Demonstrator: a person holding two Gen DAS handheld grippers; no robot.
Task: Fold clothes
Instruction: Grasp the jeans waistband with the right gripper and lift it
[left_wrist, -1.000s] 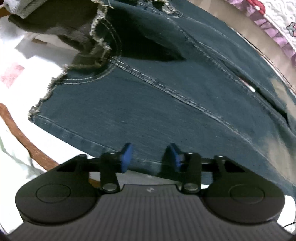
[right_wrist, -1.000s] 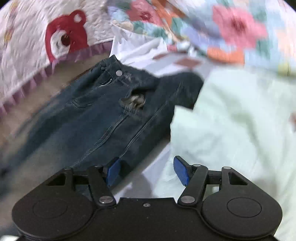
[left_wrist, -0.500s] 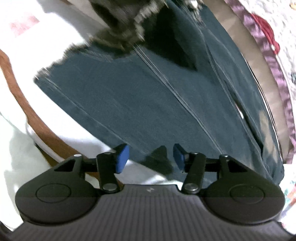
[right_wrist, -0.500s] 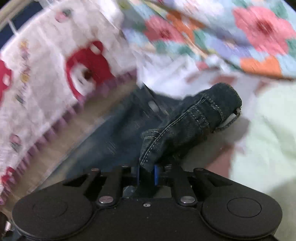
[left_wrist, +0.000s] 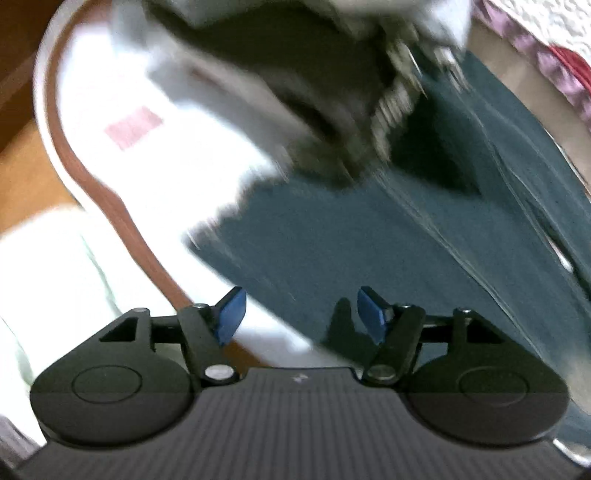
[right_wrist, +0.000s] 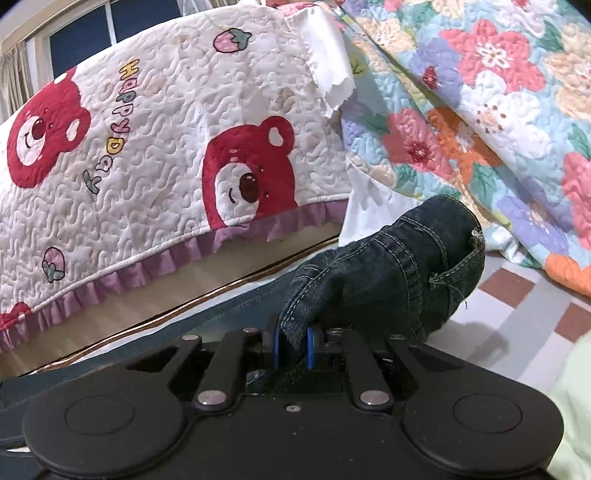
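jeans (left_wrist: 369, 258) on checked sheet (right_wrist: 517, 295)

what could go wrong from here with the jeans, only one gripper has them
The right gripper is shut on a thick bunched fold of the jeans; the heavy denim might slip out as it is lifted. The left gripper is open over the leg and holds nothing, so the fold may drag or skew. The frayed hem lies on other clothes and might snag them.
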